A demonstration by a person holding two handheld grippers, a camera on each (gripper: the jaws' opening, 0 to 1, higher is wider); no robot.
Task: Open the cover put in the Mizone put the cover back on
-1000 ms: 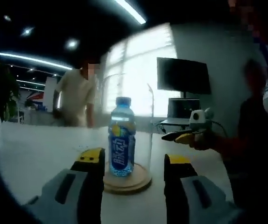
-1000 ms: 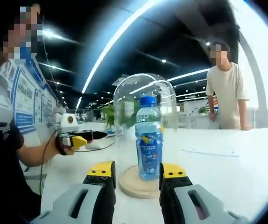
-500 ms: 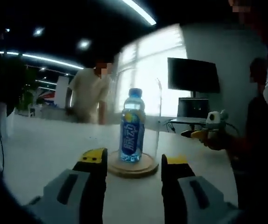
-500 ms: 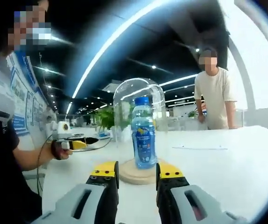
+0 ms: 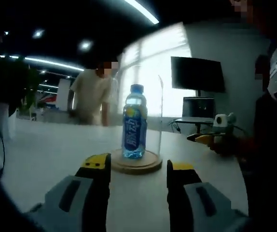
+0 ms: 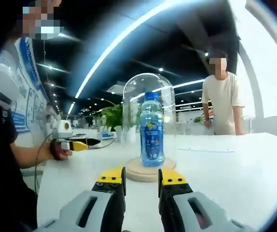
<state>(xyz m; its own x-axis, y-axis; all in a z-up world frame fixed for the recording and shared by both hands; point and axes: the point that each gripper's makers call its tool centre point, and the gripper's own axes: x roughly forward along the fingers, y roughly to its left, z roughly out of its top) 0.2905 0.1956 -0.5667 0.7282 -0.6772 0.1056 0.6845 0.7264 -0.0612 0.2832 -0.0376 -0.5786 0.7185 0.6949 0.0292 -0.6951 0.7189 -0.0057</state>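
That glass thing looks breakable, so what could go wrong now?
1. The glass dome sits over the bottle on a small wooden base; a bump from either gripper might tip or crack it.
2. The left gripper is open with nothing held, the right gripper nearly closed; smooth glass may slip from the fingers.

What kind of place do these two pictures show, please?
Probably an open-plan office or demo hall. Long ceiling light strips run overhead, a dark monitor stands above a laptop, and a blue drink bottle under a clear glass dome sits on a wide white table.
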